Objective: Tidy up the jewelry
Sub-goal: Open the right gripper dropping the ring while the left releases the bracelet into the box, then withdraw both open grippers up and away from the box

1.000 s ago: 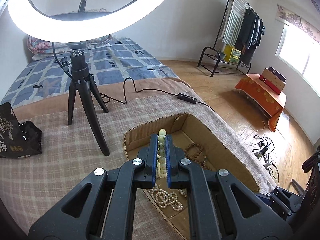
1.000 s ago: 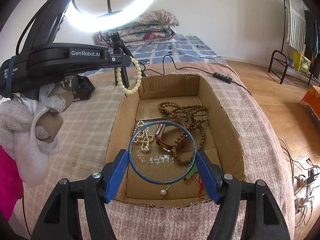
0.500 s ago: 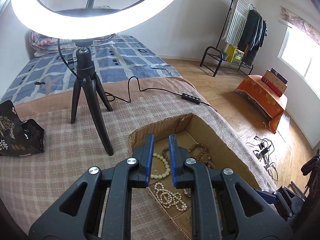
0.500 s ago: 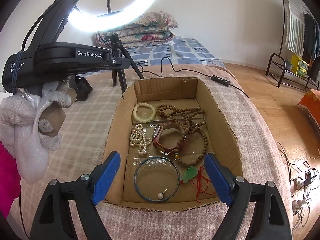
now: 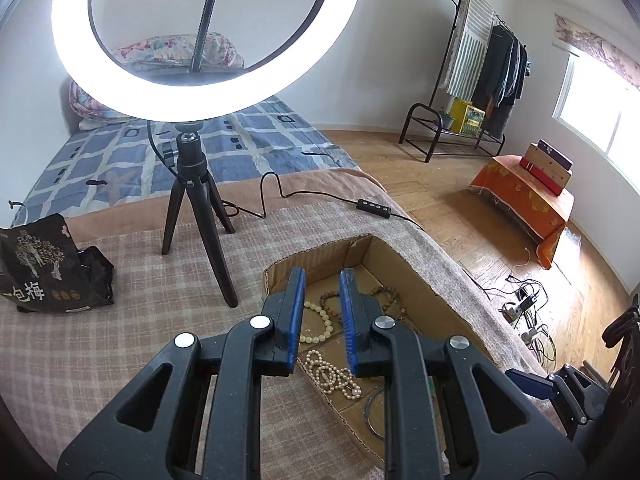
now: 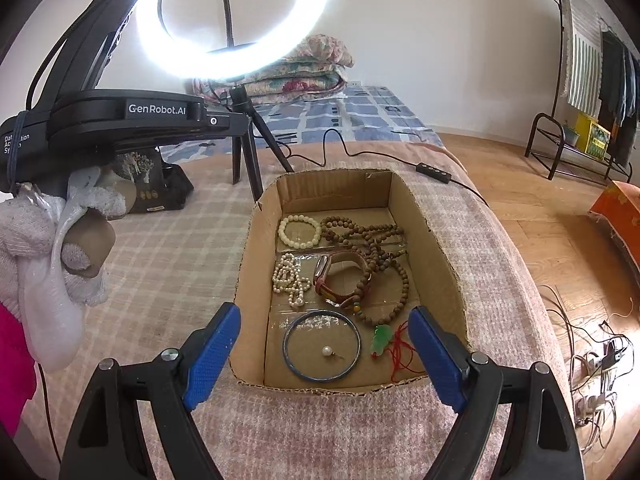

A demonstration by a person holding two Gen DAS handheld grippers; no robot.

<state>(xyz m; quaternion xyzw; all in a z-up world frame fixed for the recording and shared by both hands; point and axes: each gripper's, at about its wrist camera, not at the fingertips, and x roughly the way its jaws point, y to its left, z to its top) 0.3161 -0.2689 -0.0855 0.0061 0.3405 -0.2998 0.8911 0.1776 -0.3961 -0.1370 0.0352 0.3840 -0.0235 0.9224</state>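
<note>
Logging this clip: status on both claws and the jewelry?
Left claw empty, slightly apart. Right claw wide open, empty. Blue bangle, cream bead bracelet in cardboard box. Nothing obstructing.

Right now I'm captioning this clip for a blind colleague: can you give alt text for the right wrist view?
An open right gripper hovers, holding nothing, over a cardboard box of jewelry on a checked cloth: a blue bangle around a loose pearl, a cream bead bracelet, brown bead strands and a watch. At left, a gloved hand holds the left gripper.
</note>
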